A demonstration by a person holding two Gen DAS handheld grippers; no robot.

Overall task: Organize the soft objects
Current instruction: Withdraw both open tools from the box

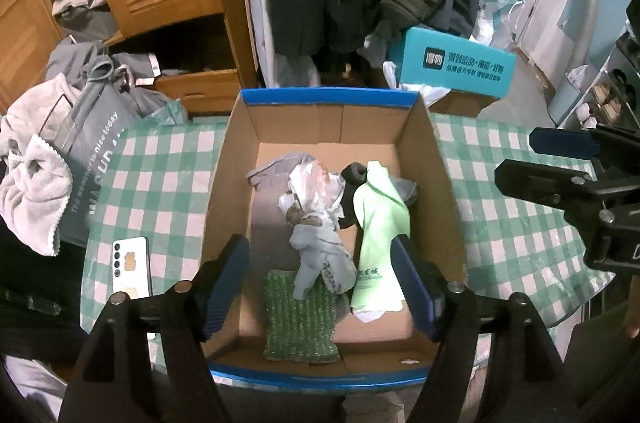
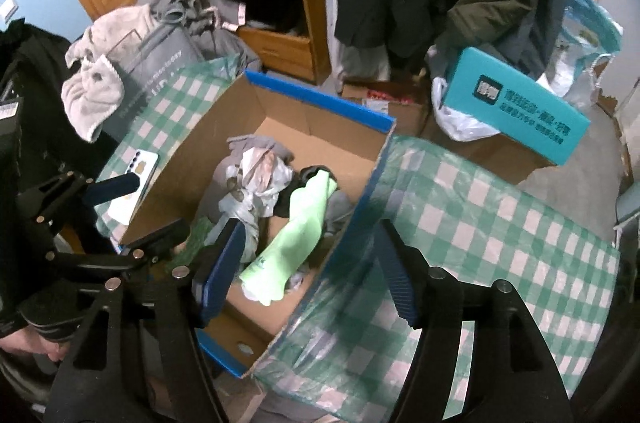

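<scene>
Now both your claws, left claw (image 1: 320,287) and right claw (image 2: 308,271), hang released above the box (image 1: 332,97); cloths (image 1: 380,231) lie inside, gathered for tidiness.

Both wrist views look steeply down, close, sharing the cardboard box (image 1: 236,159).

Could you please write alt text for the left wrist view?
An open left gripper hovers over a cardboard box holding a light green cloth, grey garments and a green scrubbing pad. The box sits on a green checked tablecloth beside a white phone.
</scene>
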